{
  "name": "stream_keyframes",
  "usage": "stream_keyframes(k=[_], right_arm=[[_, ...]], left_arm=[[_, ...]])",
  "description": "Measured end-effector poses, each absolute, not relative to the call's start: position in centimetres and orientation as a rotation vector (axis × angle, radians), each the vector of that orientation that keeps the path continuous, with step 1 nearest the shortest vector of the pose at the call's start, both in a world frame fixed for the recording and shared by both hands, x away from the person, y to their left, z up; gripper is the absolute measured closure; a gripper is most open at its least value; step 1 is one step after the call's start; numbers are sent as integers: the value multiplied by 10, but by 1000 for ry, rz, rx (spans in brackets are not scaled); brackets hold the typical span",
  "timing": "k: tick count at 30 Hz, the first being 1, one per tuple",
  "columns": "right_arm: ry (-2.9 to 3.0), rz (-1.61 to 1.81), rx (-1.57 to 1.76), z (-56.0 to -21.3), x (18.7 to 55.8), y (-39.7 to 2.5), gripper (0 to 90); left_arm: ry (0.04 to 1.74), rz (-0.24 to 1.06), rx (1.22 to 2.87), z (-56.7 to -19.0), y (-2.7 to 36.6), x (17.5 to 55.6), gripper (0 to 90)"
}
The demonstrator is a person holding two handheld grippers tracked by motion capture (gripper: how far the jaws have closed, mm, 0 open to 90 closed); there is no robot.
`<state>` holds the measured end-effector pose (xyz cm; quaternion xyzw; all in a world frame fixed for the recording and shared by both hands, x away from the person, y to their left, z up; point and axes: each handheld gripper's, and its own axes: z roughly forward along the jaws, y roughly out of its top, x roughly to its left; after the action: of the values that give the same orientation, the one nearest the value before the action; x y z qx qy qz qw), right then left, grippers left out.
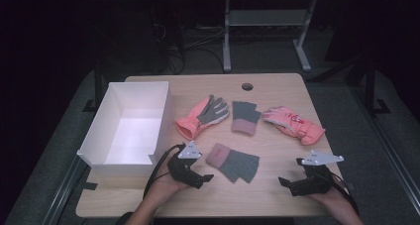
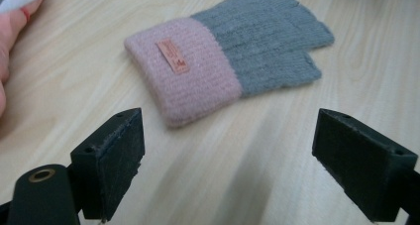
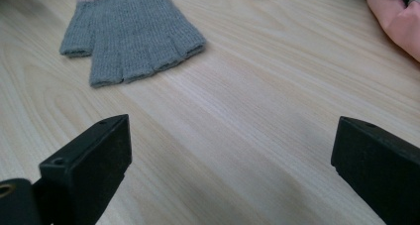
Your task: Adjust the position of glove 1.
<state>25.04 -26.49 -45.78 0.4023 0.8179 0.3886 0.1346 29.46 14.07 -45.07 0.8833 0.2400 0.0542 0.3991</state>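
While your left gripper [image 1: 207, 177] sits on the table [image 1: 277, 195] with its jaws spread wide and nothing between them, the near grey-and-pink knit glove [image 1: 233, 162] lies flat just ahead of it, pink cuff [image 2: 185, 69] closest to the jaws but not touching. Further right, your right gripper [image 1: 283, 182] is wide apart too, gripping nothing, and that same glove's grey finger end [image 3: 133, 41] lies ahead and off to its left, well clear of the jaws, bare wood in between.

Dim surroundings, soft even tabletop light
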Motion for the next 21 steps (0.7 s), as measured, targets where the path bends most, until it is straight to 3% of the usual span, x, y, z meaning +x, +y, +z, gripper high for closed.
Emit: stream_keyframes(k=[12, 16, 21], right_arm=[[2402, 1112, 1165, -451, 253, -263, 19], [2399, 1121, 1150, -447, 252, -258, 73], [2419, 1168, 1135, -442, 261, -247, 201]], left_arm=[[610, 102, 2244, -450, 139, 290, 133], [609, 118, 2265, -451, 139, 289, 133], [630, 119, 2236, -450, 141, 291, 134]])
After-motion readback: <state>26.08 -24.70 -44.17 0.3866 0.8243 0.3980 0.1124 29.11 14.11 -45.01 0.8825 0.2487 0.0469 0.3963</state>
